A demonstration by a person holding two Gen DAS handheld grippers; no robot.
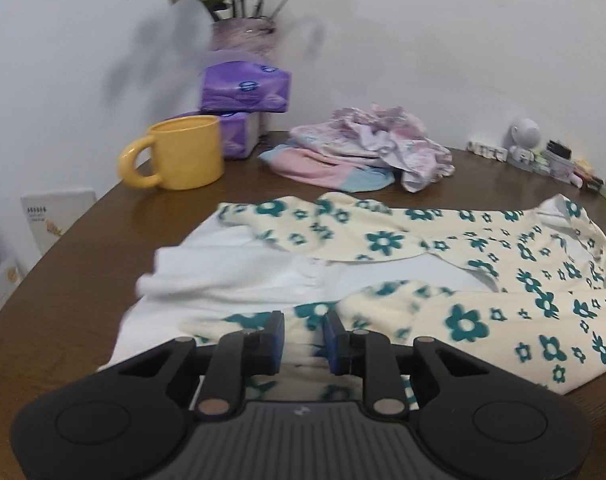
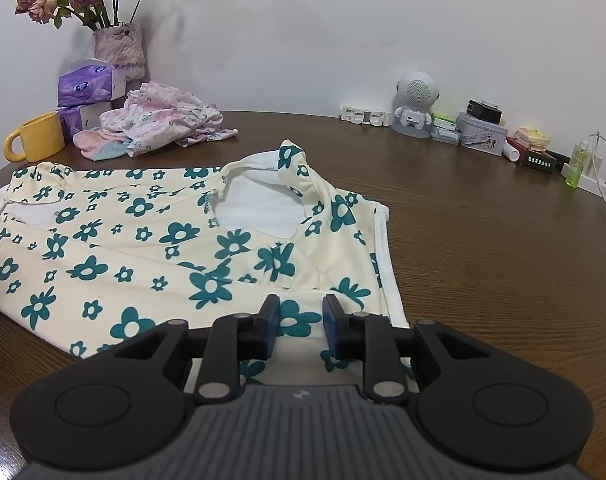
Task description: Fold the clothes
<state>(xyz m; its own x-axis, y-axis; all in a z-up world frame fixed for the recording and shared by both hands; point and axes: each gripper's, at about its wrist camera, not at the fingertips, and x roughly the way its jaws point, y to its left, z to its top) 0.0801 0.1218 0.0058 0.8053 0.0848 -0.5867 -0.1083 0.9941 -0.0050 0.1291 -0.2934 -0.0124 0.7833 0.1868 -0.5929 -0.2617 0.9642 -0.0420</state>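
A cream garment with teal flowers (image 1: 463, 280) lies spread on the brown table, its white lining (image 1: 239, 268) turned out at the left end. In the right wrist view the same garment (image 2: 151, 248) shows its neckline (image 2: 259, 204) and a white-trimmed right edge. My left gripper (image 1: 304, 334) hangs open just over the garment's near edge, where flowered cloth shows in the gap between the fingers. My right gripper (image 2: 300, 318) is open too, low over the near right corner of the garment. I see no cloth pinched in either one.
A yellow mug (image 1: 183, 152), purple tissue packs (image 1: 245, 88) and a vase of flowers (image 1: 243, 32) stand at the back left. A heap of pink and blue clothes (image 1: 367, 148) lies behind the garment. A small robot figure (image 2: 415, 100), tins and bottles line the back right.
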